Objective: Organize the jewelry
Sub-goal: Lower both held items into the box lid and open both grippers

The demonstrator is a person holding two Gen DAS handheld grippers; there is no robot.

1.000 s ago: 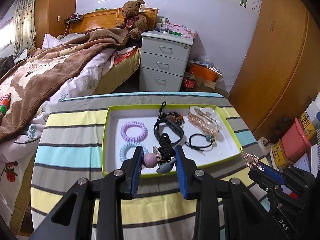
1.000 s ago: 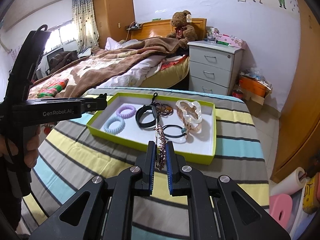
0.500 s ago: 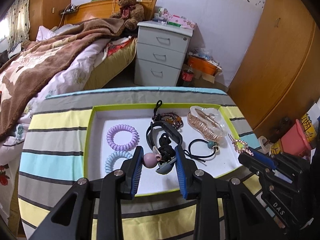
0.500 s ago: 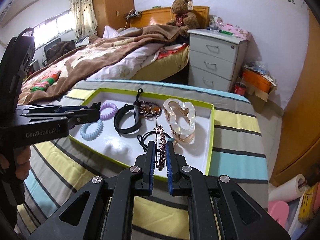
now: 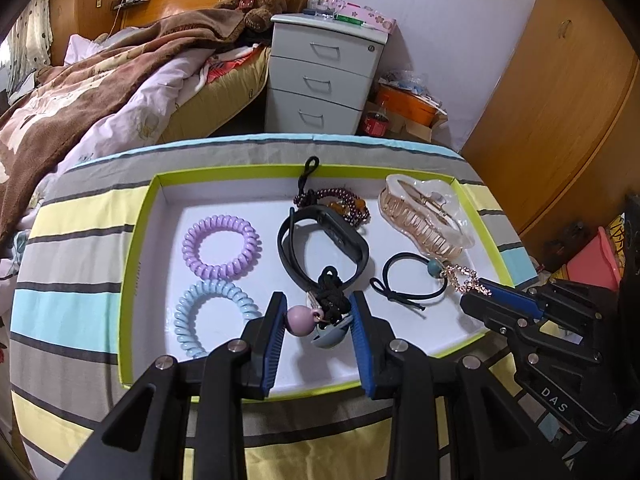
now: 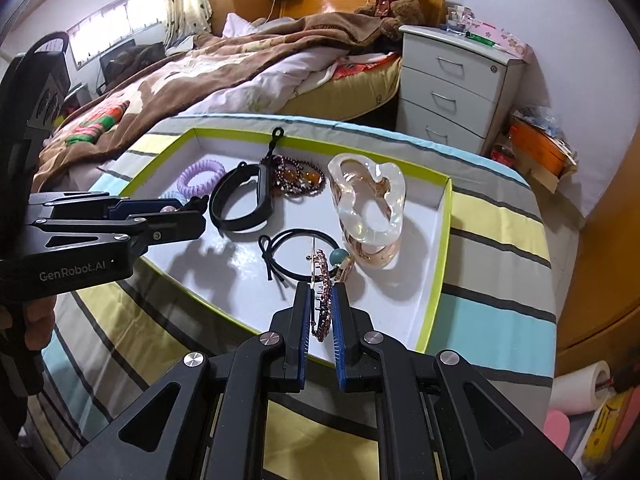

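Coiled plastic hair ties [image 5: 221, 247], glossy translucent claw clip [image 6: 366, 196], lime-rimmed tray [image 5: 136, 248]

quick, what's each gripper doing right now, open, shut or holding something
Left gripper: shut on a hair accessory with pink ball and black cord, over the tray.
Right gripper: shut on a rhinestone hair clip.

Both tongs tilt steeply down — left tongs [image 5: 318, 320] half-closed, right tongs [image 6: 322, 306] nearly shut — each gripping something.
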